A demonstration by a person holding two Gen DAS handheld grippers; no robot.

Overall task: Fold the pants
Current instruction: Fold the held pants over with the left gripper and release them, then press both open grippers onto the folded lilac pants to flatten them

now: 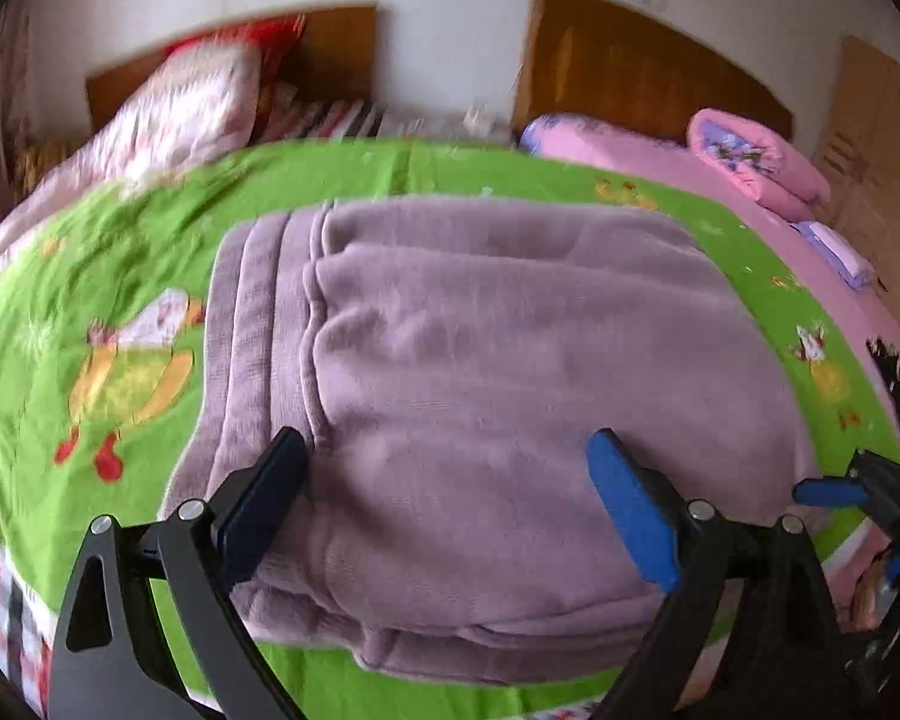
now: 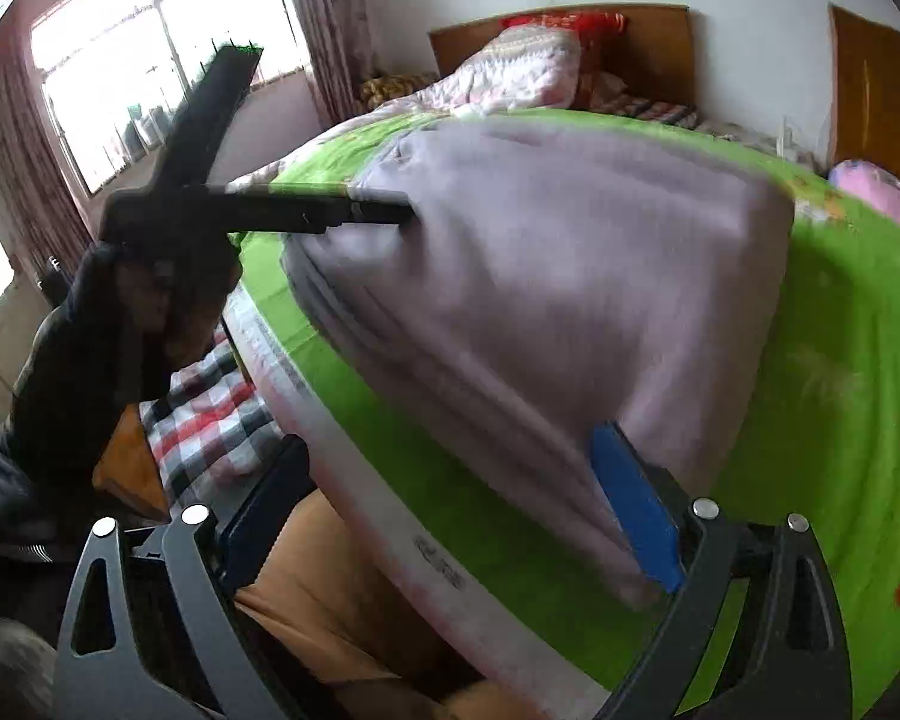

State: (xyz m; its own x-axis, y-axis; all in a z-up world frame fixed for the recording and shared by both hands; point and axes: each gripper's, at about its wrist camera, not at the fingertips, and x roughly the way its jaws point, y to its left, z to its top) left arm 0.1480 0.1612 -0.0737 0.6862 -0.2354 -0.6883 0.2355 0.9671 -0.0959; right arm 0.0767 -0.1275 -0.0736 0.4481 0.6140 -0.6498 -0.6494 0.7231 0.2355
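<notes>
Both tongs [image 1: 444,504] [image 2: 450,516] agape over pants [image 1: 480,360]

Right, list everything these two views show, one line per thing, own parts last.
pants: one, mauve fleece, folded on the green sheet.
green sheet: one, cartoon print, covers the near bed.
pink quilt: one, rolled, far right.
floral quilt: one, pink-white, far left by a headboard.
headboards: two, brown wood, against the wall.
curtains: dark pink, by the window.
left gripper: open, over the pants.
right gripper: open, at the bed's edge.
</notes>
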